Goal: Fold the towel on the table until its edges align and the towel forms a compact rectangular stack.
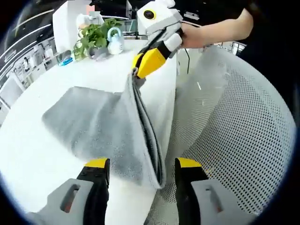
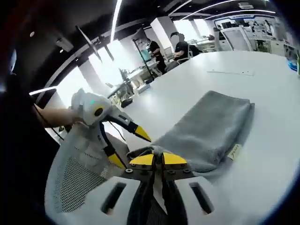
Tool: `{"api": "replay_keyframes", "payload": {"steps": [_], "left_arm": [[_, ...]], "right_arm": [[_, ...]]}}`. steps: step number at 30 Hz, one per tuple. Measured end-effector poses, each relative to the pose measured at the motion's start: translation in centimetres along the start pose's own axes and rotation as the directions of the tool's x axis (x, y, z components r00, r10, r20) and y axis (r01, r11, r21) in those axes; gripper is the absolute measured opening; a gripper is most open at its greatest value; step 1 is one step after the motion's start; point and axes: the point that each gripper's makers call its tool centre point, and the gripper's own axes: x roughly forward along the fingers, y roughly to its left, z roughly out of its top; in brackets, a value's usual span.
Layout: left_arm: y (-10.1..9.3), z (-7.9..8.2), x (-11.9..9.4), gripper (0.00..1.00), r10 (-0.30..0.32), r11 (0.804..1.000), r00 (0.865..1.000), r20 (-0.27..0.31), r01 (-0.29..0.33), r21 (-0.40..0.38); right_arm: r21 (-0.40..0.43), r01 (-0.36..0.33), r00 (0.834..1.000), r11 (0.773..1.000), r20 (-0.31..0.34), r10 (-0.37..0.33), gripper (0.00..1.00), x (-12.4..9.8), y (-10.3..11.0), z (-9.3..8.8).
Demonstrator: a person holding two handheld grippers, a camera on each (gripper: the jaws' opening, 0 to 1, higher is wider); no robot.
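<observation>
Towel: partly folded on counter, corner pinched by right tool.
Left tool: jaws wide, astride hanging edge.
Advice: pinch that edge, carry both corners across level.

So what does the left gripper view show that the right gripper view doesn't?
Left gripper view alone: a potted plant on the far part of the white table, and the left gripper open beside the grey towel. Right gripper view alone: the towel's side label and people seated at desks. Both: the towel, the table, the mesh chair, and the right gripper shut on the towel's lifted corner.
</observation>
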Motion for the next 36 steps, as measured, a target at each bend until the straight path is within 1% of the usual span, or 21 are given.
{"api": "replay_keyframes", "payload": {"steps": [2, 4, 5, 6, 7, 8, 9, 10, 12, 13, 18, 20, 22, 23, 24, 26, 27, 29, 31, 33, 36], "left_arm": [[-0.2, 0.0, 0.3, 0.57, 0.014, 1.0, 1.0, -0.016, -0.014, 0.015], [0.2, -0.3, 0.3, 0.54, 0.047, 0.998, 0.998, -0.041, -0.046, 0.044], [1.0, -1.1, 0.1, 0.52, 0.091, 0.991, 0.991, -0.096, -0.081, 0.106], [1.9, -1.3, -0.2, 0.51, 0.15, 0.978, 0.982, -0.115, -0.13, 0.164], [2.5, -1.3, -0.4, 0.49, 0.185, 0.962, 0.975, -0.121, -0.155, 0.223], [3.0, -1.2, -0.7, 0.47, 0.212, 0.947, 0.97, -0.117, -0.175, 0.268], [3.1, -0.6, -0.9, 0.43, 0.221, 0.946, 0.972, -0.084, -0.193, 0.262], [3.0, 0.2, -1.2, 0.38, 0.208, 0.951, 0.977, -0.037, -0.193, 0.241], [3.3, 1.0, -1.9, 0.28, 0.221, 0.954, 0.975, 0.0, -0.216, 0.208], [3.4, 1.1, -2.2, 0.2, 0.222, 0.952, 0.975, 0.007, -0.218, 0.214], [4.4, 2.3, -2.9, 0.15, 0.279, 0.914, 0.957, 0.074, -0.288, 0.285], [4.5, 2.6, -3.1, 0.13, 0.274, 0.919, 0.957, 0.094, -0.289, 0.269], [4.1, 3.5, -3.4, 0.12, 0.246, 0.935, 0.957, 0.152, -0.276, 0.225], [4.1, 3.7, -3.6, 0.11, 0.24, 0.938, 0.956, 0.17, -0.273, 0.212], [4.2, 3.8, -3.8, 0.1, 0.24, 0.94, 0.954, 0.179, -0.275, 0.204], [5.0, 3.9, -4.4, 0.1, 0.264, 0.939, 0.941, 0.21, -0.301, 0.166], [5.1, 4.2, -4.7, 0.1, 0.255, 0.95, 0.936, 0.243, -0.289, 0.117], [4.8, 4.5, -5.0, 0.09, 0.227, 0.967, 0.935, 0.272, -0.25, 0.051], [5.0, 4.5, -5.5, 0.09, 0.229, 0.961, 0.935, 0.272, -0.261, 0.087], [4.7, 4.7, -5.7, 0.09, 0.213, 0.962, 0.94, 0.267, -0.249, 0.108], [4.2, 5.3, -6.6, 0.08, 0.167, 0.976, 0.942, 0.29, -0.2, 0.086]], "right_arm": [[0.062, -0.002, 0.999, 0.998, 0.042, 0.0, 0.01, -0.1, -0.1, 0.7], [0.072, 0.009, 0.998, 0.997, 0.055, -0.013, 0.01, -0.2, -0.5, 1.1], [0.08, 0.009, 0.998, 0.997, 0.064, -0.014, 0.01, -0.3, -0.5, 1.3], [0.094, 0.006, 0.997, 0.996, 0.075, -0.014, 0.01, -0.4, -0.5, 1.4], [0.103, 0.006, 0.997, 0.995, 0.081, -0.015, 0.01, -0.5, -0.6, 1.4], [0.104, 0.009, 0.996, 0.995, 0.083, -0.018, 0.01, -0.7, -0.7, 1.4], [0.104, 0.014, 0.996, 0.994, 0.084, -0.023, 0.01, -0.8, -0.8, 1.4], [0.105, 0.02, 0.996, 0.994, 0.09, -0.029, 0.01, -1.1, -0.9, 1.4], [0.122, 0.023, 0.994, 0.992, 0.1, -0.036, 0.01, -1.6, -1.2, 1.3], [0.124, 0.024, 0.994, 0.992, 0.106, -0.038, 0.01, -1.9, -1.4, 1.4], [0.08, 0.026, 0.996, 0.996, 0.078, -0.033, 0.01, -2.8, -1.3, 0.8], [0.045, 0.015, 0.998, 0.999, 0.064, -0.018, 0.02, -3.4, -1.1, 0.5], [0.003, 0.015, 1.0, 1.0, 0.027, -0.015, 0.02, -3.7, -0.9, -0.1], [-0.054, 0.006, 1.0, 0.999, 0.005, -0.006, 0.02, -3.9, -0.8, -0.3], [-0.075, 0.003, 1.0, 0.997, -0.004, -0.003, 0.02, -4.0, -0.6, -0.4], [-0.087, -0.018, 1.0, 0.996, -0.006, 0.017, 0.01, -4.3, -0.3, -0.4], [-0.089, -0.022, 1.0, 0.996, 0.002, 0.022, 0.01, -4.5, -0.4, -0.3], [-0.105, -0.032, 1.0, 0.994, -0.002, 0.032, 0.01, -4.7, -0.1, -0.4], [-0.129, -0.037, 0.999, 0.991, -0.009, 0.036, 0.01, -4.8, 0.1, -0.5], [-0.144, -0.048, 0.999, 0.988, -0.01, 0.047, 0.01, -4.9, 0.6, -0.4], [-0.171, -0.066, 0.998, 0.983, -0.011, 0.065, 0.01, -5.5, 1.2, -0.1]]}}
